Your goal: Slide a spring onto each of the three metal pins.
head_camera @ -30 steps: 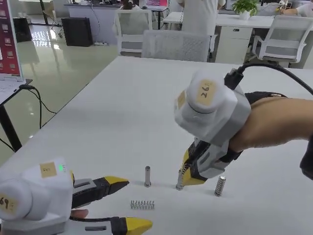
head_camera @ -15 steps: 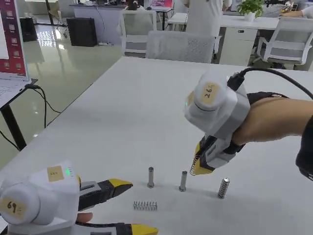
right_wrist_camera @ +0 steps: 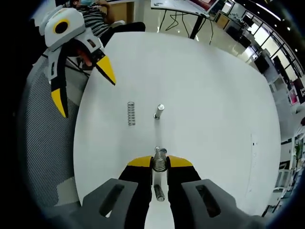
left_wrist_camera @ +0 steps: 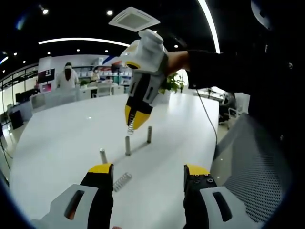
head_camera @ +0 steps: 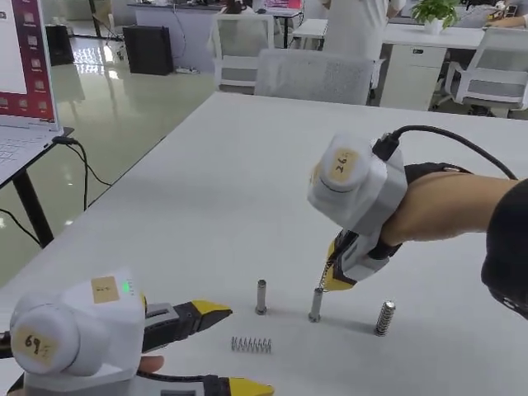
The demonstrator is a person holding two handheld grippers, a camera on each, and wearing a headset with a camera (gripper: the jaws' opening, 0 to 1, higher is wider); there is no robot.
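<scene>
Three metal pins stand in a row on the white table [head_camera: 206,190]. The left pin [head_camera: 261,296] and the middle pin [head_camera: 316,304] are bare, while the right pin [head_camera: 384,318] carries a spring. My right gripper [head_camera: 334,278] is shut on a spring [head_camera: 329,268], held slanted just above the middle pin [right_wrist_camera: 158,151]. In the right gripper view the held spring [right_wrist_camera: 161,164] sticks out past the yellow tips. A loose spring [head_camera: 251,344] lies flat in front of the pins. My left gripper [head_camera: 247,349] is open and low beside it, with the loose spring [left_wrist_camera: 122,181] just ahead of its jaws.
An open laptop [head_camera: 21,74] sits on a side desk at the left. Mesh office chairs [head_camera: 318,76] stand at the table's far edge. A black cable [head_camera: 445,140] trails from the right gripper. The table's left edge runs diagonally.
My right gripper has risen from beside the middle pin with the spring still in its jaws and now hovers just above the pin. The left gripper has hardly moved.
</scene>
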